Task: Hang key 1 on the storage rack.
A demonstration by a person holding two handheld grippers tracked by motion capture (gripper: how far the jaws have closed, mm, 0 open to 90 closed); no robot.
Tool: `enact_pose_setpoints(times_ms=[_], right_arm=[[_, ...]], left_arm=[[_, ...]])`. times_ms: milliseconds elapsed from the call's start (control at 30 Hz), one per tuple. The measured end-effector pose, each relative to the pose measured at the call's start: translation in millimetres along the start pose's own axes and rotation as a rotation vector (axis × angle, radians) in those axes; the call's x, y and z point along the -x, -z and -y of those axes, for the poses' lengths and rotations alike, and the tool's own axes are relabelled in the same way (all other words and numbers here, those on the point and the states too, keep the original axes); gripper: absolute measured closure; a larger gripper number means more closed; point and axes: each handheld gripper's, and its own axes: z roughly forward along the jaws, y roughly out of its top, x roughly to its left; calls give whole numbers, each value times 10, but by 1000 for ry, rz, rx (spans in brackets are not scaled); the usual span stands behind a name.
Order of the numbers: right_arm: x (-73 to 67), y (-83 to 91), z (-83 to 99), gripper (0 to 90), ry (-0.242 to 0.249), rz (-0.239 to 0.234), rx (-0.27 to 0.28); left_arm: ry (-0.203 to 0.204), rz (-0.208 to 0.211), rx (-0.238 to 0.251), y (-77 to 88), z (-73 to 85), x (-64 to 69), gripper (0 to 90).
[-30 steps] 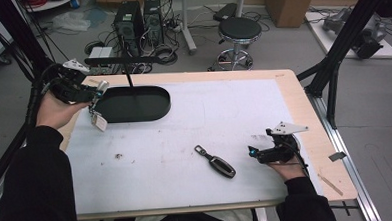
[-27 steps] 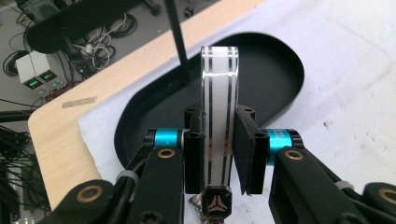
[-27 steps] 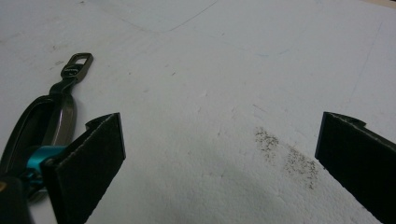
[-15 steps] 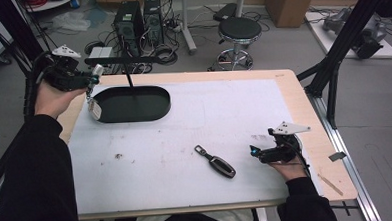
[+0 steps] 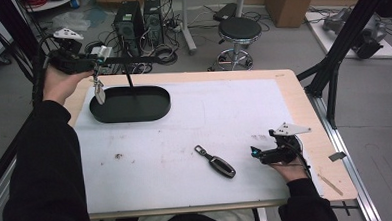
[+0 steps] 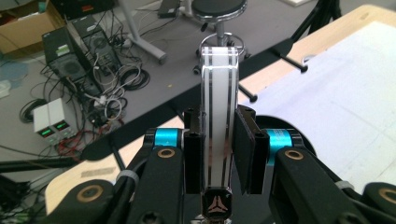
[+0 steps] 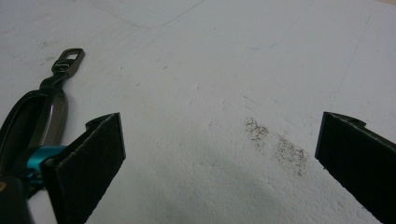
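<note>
Both jaws of the left gripper (image 6: 218, 151) are closed on a white key fob (image 6: 219, 116) with dark stripes, which stands upright between them in the left gripper view; its dark end with a small emblem points toward the camera. In the high view the left gripper (image 5: 95, 60) is held up in the air at the far left corner of the table (image 5: 304, 116), above the left end of a black oval tray (image 5: 149, 107), and the white key fob (image 5: 99, 94) hangs down from it, over the tray's left rim. A thin black post rises from the tray, and a horizontal black bar crosses just beside the gripper; I cannot tell if they touch.

Jaws of the right gripper (image 7: 219, 154) are wide open, with nothing between them except the white table cover (image 7: 210, 56) and a patch of dark specks. In the high view the right gripper (image 5: 258, 153) rests low at the near right part of the table, held by the person's right hand (image 5: 289, 170).

A second, black key fob (image 5: 216, 162) lies flat on the white cover, near the right gripper, on its left side and not touching it. In the right gripper view this black key fob (image 7: 39, 116) lies just beyond the left jaw, with its metal ring end pointing away.

Beyond the table there are a round stool (image 5: 238, 31) and computer cases (image 5: 137, 18) on the floor.
</note>
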Motion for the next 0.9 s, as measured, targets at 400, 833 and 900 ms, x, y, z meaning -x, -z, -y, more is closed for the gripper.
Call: enact_pose_setpoints(times_ms=[400, 833, 900], right_arm=[[8, 49, 38, 8, -10, 7, -5], [20, 119, 80, 8, -21, 23, -3], [29, 135, 93, 8, -28, 28, 0]], left_arm=[[-2, -23, 59, -144, -184, -20, 747], [5, -37, 65, -217, -225, -115, 747], [21, -39, 78, -230, -220, -143, 747]])
